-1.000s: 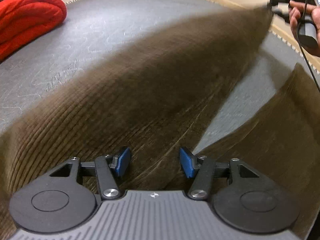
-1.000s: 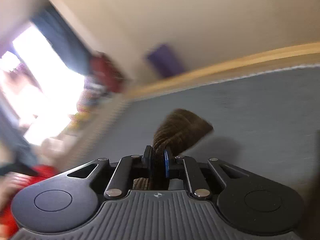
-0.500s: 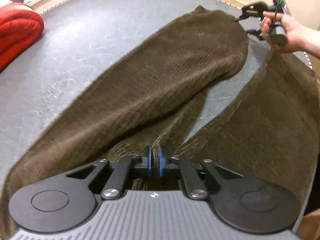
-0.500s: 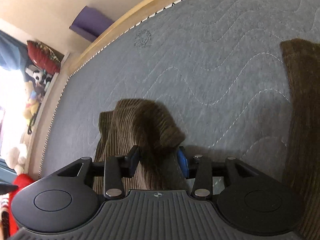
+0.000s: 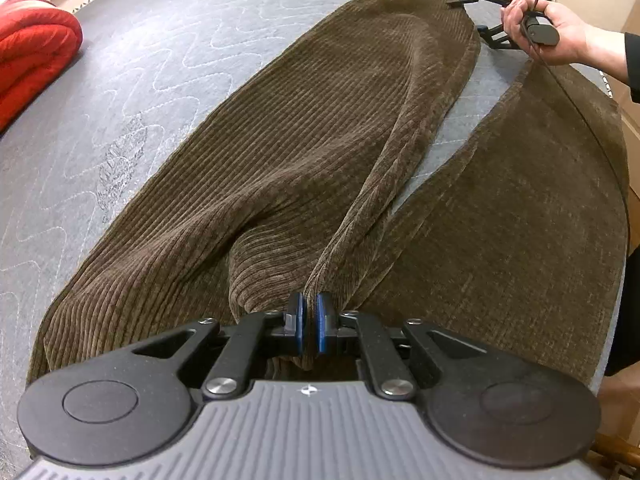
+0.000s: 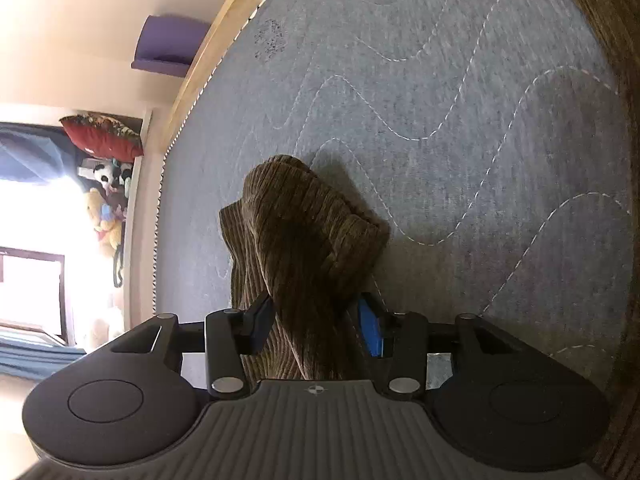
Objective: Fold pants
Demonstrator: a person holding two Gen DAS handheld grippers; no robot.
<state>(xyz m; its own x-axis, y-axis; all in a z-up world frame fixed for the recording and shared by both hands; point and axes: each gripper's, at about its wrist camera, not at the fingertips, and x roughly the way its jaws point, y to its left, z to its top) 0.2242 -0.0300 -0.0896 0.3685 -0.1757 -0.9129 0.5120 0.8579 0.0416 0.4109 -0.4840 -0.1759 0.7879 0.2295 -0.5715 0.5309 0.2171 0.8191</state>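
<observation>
Two grippers work one pair of dark brown ribbed corduroy pants (image 5: 304, 148), which lies spread on the grey quilted mattress (image 5: 132, 64).

Change over the last second: the left gripper (image 5: 310, 322), previously open above the fabric, has closed and now pinches a raised fold near the crotch between its blue pads. The right gripper (image 6: 320, 320), previously clamped on the leg end and carrying it through the air, has spread its jaws; the cuff (image 6: 296, 236) now rests loosely between the fingers on the mattress. In the left wrist view, the right hand (image 5: 556, 28) sits just beside the far end of that leg.

Assessment: one leg has been laid out straight and released. Control has passed to the left gripper, so the next fold probably starts from the crotch.

Materials: the corduroy is thick, soft and wide-ribbed; it drapes in rounded folds and should grip well. The legs diverge in a V, with mattress showing between them. A red rolled quilt (image 5: 32, 56) lies well apart at the left.
</observation>
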